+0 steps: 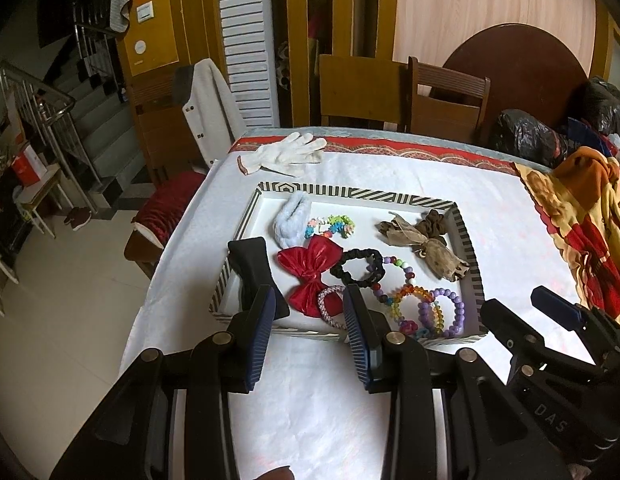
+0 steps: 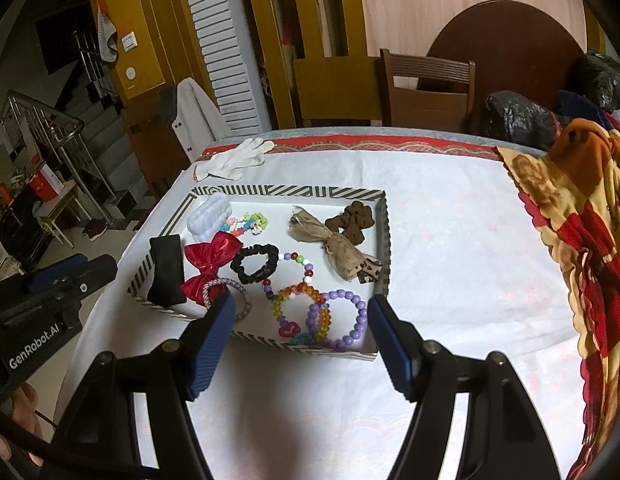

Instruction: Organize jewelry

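Note:
A striped-rim white tray (image 1: pixel 349 191) (image 2: pixel 294 192) sits on the white tablecloth and holds hair accessories and bracelets: a red bow (image 1: pixel 310 276) (image 2: pixel 208 262), a black scrunchie (image 1: pixel 359 266) (image 2: pixel 256 264), a black bow (image 1: pixel 256 272) (image 2: pixel 166 276), a purple bead bracelet (image 1: pixel 443 312) (image 2: pixel 345 318), a brown bow (image 1: pixel 425 248) (image 2: pixel 337 246) and a white fluffy scrunchie (image 1: pixel 292 218). My left gripper (image 1: pixel 310 316) is open and empty just before the tray's near edge. My right gripper (image 2: pixel 302 320) is open and empty over the tray's near right part.
A white glove (image 1: pixel 286 154) (image 2: pixel 234 158) lies beyond the tray. A red and yellow blanket (image 1: pixel 581 232) (image 2: pixel 577 248) covers the table's right side. Wooden chairs (image 1: pixel 445 96) stand behind the table. Stairs and floor lie past the table's left edge.

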Available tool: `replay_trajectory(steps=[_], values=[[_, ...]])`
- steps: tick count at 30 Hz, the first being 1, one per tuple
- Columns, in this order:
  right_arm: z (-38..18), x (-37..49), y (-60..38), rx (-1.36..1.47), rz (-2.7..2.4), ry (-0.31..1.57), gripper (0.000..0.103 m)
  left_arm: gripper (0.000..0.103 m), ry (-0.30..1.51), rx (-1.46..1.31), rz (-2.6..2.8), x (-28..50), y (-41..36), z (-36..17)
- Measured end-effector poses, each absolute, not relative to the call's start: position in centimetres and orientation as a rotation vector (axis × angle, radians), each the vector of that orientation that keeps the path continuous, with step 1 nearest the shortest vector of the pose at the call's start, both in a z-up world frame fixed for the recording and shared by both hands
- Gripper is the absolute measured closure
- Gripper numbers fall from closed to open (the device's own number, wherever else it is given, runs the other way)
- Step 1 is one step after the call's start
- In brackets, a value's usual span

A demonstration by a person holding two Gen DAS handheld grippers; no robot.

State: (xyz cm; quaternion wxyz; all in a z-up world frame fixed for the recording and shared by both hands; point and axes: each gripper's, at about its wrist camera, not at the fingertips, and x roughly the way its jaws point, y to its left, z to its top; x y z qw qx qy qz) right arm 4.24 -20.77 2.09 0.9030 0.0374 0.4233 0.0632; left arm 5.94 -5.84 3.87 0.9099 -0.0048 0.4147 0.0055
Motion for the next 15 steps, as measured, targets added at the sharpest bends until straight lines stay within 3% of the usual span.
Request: replay_trajectory(steps=[15], values=[[1.94,4.13,-20.79,0.083,0.129,0.881,0.031,0.062,0.886,-0.047,-0.013,5.78,-5.18,3.16]])
